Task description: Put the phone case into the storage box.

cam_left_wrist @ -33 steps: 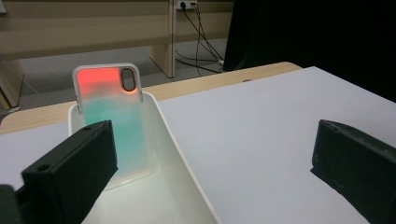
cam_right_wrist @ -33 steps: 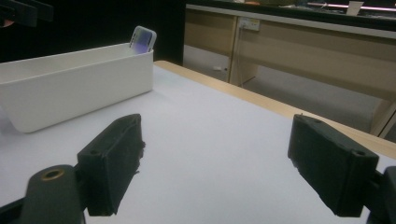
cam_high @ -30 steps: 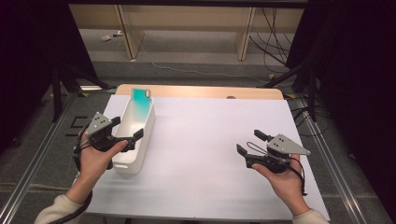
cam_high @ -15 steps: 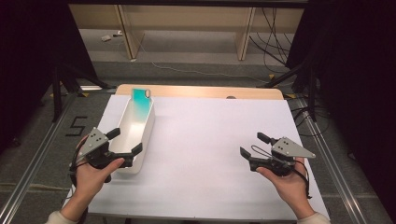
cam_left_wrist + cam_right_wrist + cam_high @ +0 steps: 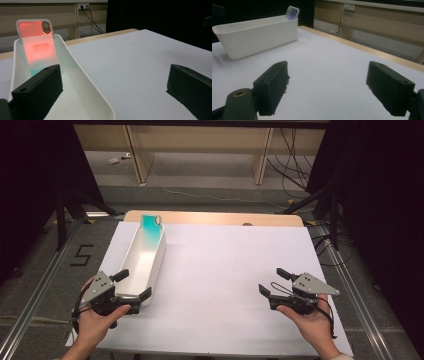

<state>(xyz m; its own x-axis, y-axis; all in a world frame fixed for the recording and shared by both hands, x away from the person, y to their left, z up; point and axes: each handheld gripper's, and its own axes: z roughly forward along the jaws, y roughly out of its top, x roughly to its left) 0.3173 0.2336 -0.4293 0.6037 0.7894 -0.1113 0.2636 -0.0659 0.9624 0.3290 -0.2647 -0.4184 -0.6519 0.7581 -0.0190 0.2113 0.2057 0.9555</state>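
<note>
A long bin (image 5: 145,257) stands on the table (image 5: 225,270) in the left half of the high view, its length running from lower left toward the upper centre. A phone case (image 5: 151,226) leans upright inside the bin's far end. The left gripper (image 5: 131,285) sits at the bin's near end, in the lower left of the frame, one jaw over the bin's inside and the other just outside its right wall. The right gripper (image 5: 274,282) is at the lower right, well apart from the bin.
</note>
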